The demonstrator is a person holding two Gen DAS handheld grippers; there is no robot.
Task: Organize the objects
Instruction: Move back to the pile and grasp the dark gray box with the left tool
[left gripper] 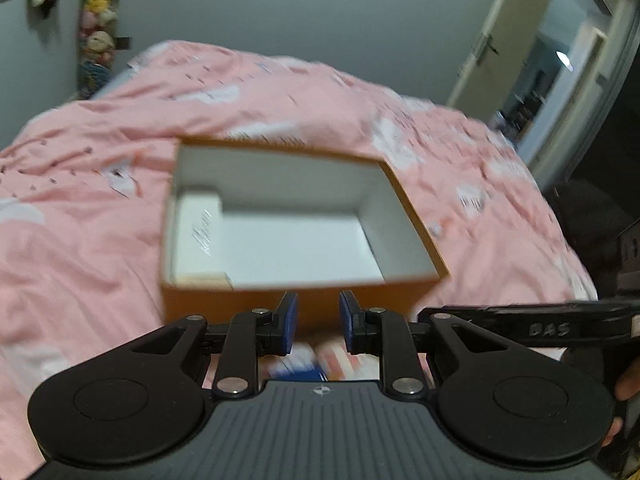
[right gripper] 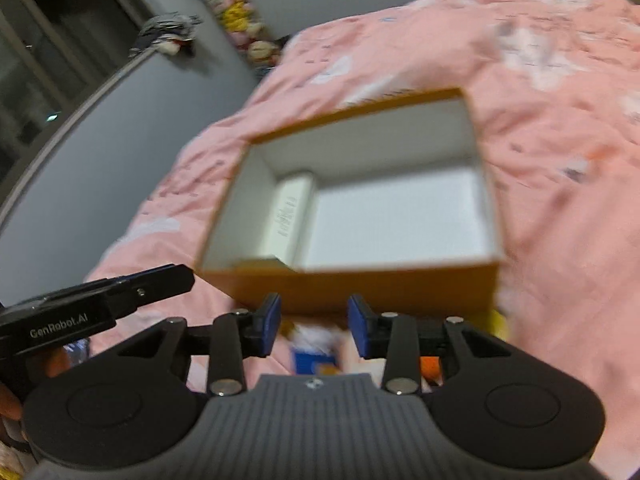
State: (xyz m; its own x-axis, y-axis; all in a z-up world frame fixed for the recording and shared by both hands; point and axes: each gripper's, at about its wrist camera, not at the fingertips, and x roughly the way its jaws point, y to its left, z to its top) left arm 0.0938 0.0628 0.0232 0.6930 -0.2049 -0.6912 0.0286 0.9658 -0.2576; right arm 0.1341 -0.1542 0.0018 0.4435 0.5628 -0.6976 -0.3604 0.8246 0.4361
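Parted gripper, then blurred orange box, white inside.

An open box sits on a bed, a smaller carton lying inside along its left wall. Small items lie on the bed before the box. Stuffed toys hang by the wall behind.

Open orange box on bed
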